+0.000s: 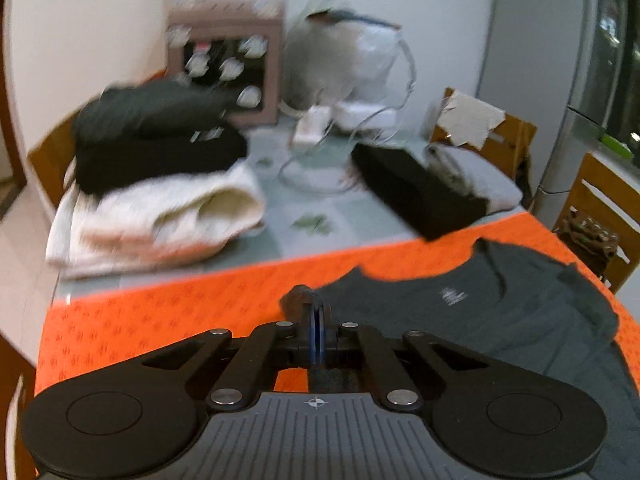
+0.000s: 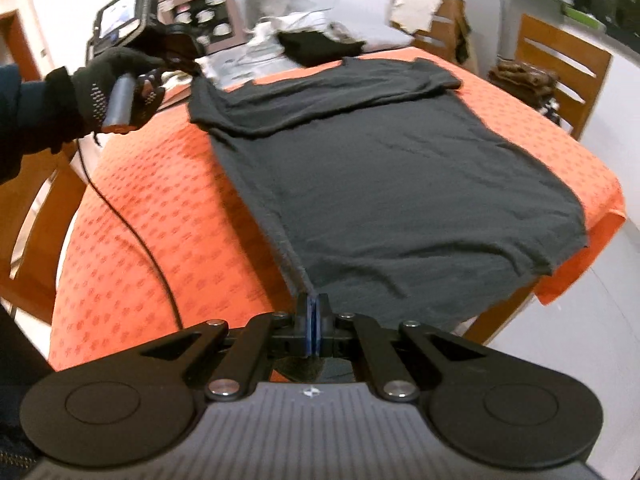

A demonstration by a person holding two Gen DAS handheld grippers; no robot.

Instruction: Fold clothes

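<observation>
Both grippers pinch the shirt's [image 2: 400, 184] left edge, left gripper [image 1: 318, 312] at the shoulder, right gripper [image 2: 313, 308] at the hem, its length running between them.

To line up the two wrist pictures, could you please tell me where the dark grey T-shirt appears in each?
Left wrist view: dark grey T-shirt lower right, sleeve pinched in the left tongs.
Right wrist view: centre, hem corner pinched in the right tongs.
Shared landmark: orange patterned tablecloth.

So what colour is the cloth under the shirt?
Bright orange with a small repeating pattern; the tablecloth shows best in the right wrist view.
</observation>
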